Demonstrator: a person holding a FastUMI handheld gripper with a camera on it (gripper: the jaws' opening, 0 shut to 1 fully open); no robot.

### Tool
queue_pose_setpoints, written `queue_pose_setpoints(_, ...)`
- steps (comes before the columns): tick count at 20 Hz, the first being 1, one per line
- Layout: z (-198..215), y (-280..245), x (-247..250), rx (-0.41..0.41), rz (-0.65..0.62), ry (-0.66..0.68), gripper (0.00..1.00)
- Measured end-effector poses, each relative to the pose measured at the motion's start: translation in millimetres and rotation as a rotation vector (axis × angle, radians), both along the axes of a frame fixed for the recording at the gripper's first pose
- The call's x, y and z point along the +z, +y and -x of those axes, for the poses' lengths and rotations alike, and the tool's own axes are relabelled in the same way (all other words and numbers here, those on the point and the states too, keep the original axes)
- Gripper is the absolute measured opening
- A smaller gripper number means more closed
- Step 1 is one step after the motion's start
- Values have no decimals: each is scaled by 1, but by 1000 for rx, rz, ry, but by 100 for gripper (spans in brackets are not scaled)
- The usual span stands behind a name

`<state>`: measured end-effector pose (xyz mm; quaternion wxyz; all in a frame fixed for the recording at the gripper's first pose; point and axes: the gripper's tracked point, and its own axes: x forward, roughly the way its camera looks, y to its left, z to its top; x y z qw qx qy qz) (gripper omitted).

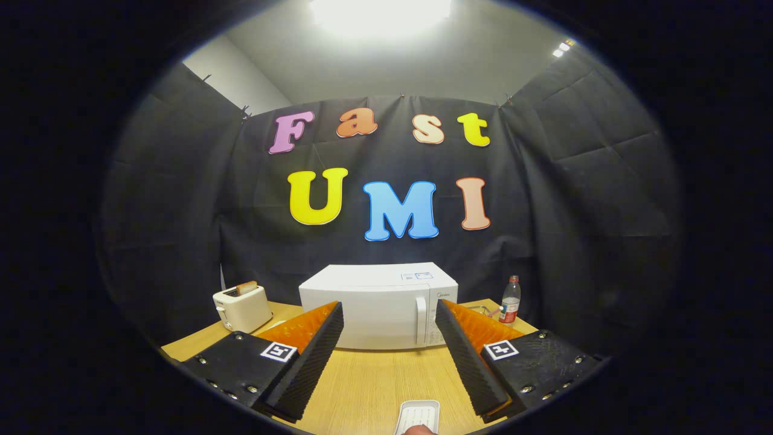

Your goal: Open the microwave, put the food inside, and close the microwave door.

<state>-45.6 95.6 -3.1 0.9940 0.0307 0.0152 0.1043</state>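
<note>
Jaws: gripper (389,338) spread wide, nothing between the fingers but bare table (374,374).
Microwave (379,305): beyond the fingertips, centred between them — door shut, handle (421,321) toward the right finger.
Food: white tray (418,415) just below the jaws, near side, with something reddish at its near edge; contents unclear.
Stage: shut door fits either end of the task; tray outside suggests loading remains.
Bystanders: toaster (243,307) beyond the left finger, bottle (510,300) beyond the right — both apart from the microwave.

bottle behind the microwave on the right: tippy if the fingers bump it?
Probably. The bottle is tall, narrow and upright near the table corner, so a high nudge could topple it, then it may roll. Fill level unclear. The gripper fingers are open, well short.
</note>
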Motion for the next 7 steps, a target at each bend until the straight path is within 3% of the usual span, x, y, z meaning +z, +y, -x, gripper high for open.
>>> queue_pose_setpoints(7,1,17,17,57,-13,-27,97)
